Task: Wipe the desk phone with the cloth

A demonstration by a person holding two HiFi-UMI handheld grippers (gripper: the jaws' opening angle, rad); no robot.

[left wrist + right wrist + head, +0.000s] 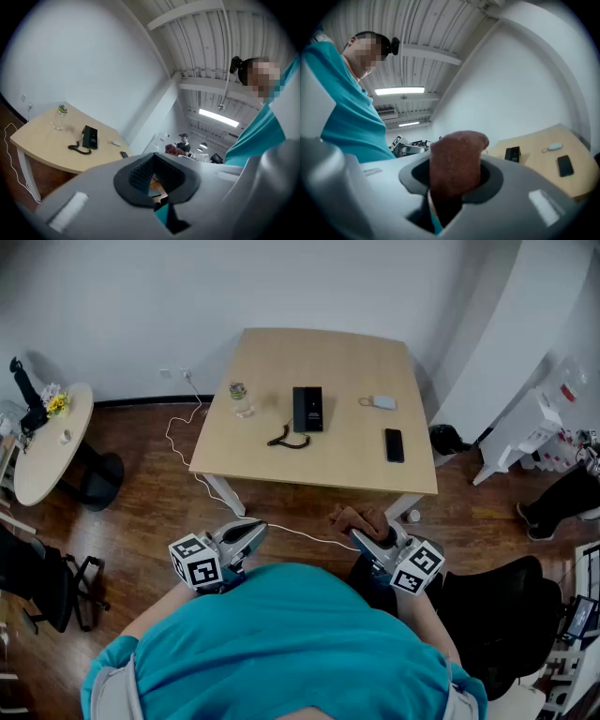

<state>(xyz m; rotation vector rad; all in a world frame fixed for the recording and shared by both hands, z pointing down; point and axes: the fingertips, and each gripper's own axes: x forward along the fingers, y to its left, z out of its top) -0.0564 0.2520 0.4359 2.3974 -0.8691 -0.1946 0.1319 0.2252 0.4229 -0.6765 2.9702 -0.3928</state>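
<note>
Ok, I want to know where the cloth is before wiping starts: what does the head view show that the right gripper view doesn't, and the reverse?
Only the head view: the water bottle on the table, the round side table and the left hand-held gripper. Only the right gripper view: the lit ceiling lamp. Both: the brown cloth clamped in the right hand-held gripper, plus the desk phone and black smartphone on the table.

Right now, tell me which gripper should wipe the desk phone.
Right. The right gripper is shut on the brown cloth. The left gripper is shut with nothing between its jaws. Both hang short of the table bearing the desk phone.
</note>
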